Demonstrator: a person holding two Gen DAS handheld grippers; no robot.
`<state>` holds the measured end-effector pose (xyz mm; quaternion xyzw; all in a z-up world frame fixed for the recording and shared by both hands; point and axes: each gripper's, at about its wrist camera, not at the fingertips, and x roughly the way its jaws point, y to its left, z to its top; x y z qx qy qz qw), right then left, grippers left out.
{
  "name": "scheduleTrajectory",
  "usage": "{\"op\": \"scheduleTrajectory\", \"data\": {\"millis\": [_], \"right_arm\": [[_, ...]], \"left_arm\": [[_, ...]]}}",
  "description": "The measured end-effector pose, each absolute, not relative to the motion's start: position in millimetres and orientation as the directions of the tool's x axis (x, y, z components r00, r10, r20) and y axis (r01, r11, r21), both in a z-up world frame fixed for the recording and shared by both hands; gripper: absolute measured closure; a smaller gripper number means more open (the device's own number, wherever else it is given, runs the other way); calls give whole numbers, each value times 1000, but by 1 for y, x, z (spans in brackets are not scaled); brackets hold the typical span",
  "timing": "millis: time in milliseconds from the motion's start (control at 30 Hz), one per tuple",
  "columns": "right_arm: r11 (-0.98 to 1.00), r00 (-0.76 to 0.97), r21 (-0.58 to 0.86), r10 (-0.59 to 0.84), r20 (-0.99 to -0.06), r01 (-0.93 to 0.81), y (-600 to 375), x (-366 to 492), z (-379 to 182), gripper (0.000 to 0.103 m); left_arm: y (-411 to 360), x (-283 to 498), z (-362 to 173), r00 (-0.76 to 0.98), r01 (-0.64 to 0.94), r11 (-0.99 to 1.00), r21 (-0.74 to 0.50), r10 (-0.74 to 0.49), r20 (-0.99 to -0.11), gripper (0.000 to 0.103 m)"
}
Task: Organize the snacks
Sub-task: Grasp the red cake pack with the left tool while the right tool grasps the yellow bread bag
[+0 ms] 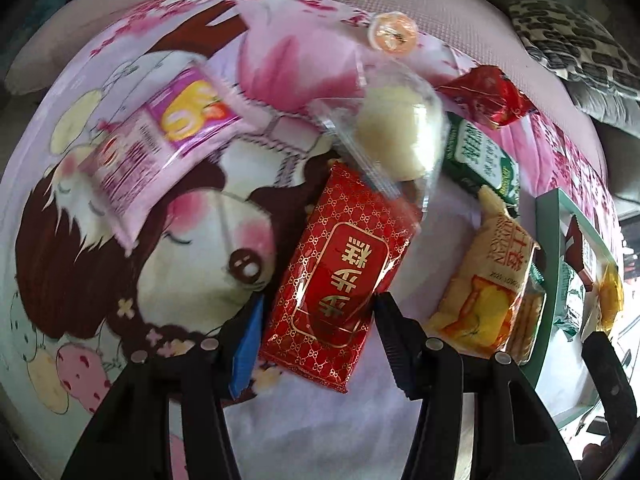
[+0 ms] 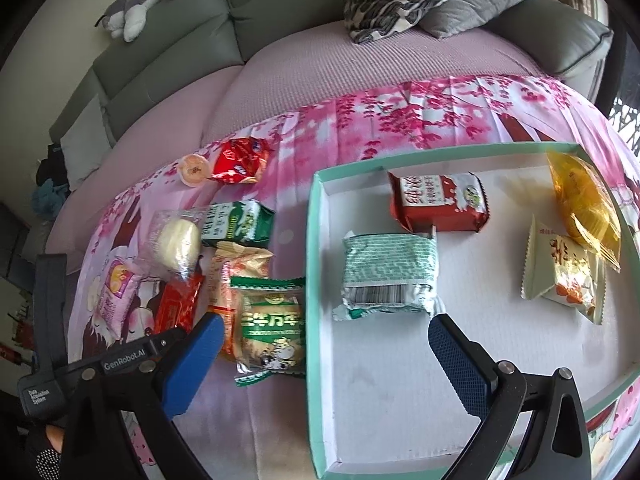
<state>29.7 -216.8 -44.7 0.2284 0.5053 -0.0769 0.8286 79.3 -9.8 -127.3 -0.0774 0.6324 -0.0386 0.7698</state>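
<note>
On the flowered blanket (image 1: pixel 132 264), the red packet (image 1: pixel 340 276) sits pinched at its near end in the left gripper (image 1: pixel 316 316); the clear-wrapped bun (image 1: pixel 396 136) overlaps its far corner. The right gripper (image 2: pixel 324 356) hangs spread over the tray (image 2: pixel 316 264).

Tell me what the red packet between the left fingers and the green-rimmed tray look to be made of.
Red packet: glossy plastic film, likely foil-lined; it glints, with gold print. Tray: probably matte cardboard; thin flat walls, dull white floor.
</note>
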Motion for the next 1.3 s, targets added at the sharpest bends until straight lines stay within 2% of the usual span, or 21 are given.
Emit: {"op": "scheduleTrajectory", "data": {"millis": [300, 500, 700, 767, 833, 933, 1100, 1167, 1300], "right_arm": [[919, 548, 314, 139, -825, 239, -189, 42, -34, 1], [948, 545, 282, 162, -823, 145, -162, 58, -40, 4], [964, 525, 244, 156, -837, 102, -142, 71, -55, 14], [972, 511, 214, 137, -849, 96, -137, 74, -60, 21], [977, 511, 196, 127, -850, 83, -135, 74, -63, 22], [979, 513, 194, 137, -847, 58, -130, 76, -65, 29], [982, 500, 187, 168, -850, -11, -112, 77, -70, 31], [980, 490, 196, 190, -851, -40, -104, 77, -71, 38], [986, 474, 160, 161, -866, -41, -98, 78, -75, 42]], "left_arm": [[27, 73, -138, 186, -173, 958, -229, -196, -963, 46], [53, 82, -135, 179, -197, 948, -250, -216, -960, 46], [68, 88, -137, 177, -231, 931, -282, -245, -953, 46], [73, 91, -139, 177, -237, 929, -286, -248, -952, 46], [77, 92, -139, 180, -239, 929, -283, -244, -953, 46], [80, 94, -142, 181, -242, 929, -281, -242, -953, 46], [82, 96, -136, 181, -249, 927, -281, -241, -954, 46], [83, 97, -136, 180, -246, 929, -278, -238, -954, 46], [78, 99, -130, 178, -235, 936, -262, -224, -958, 46]]}}
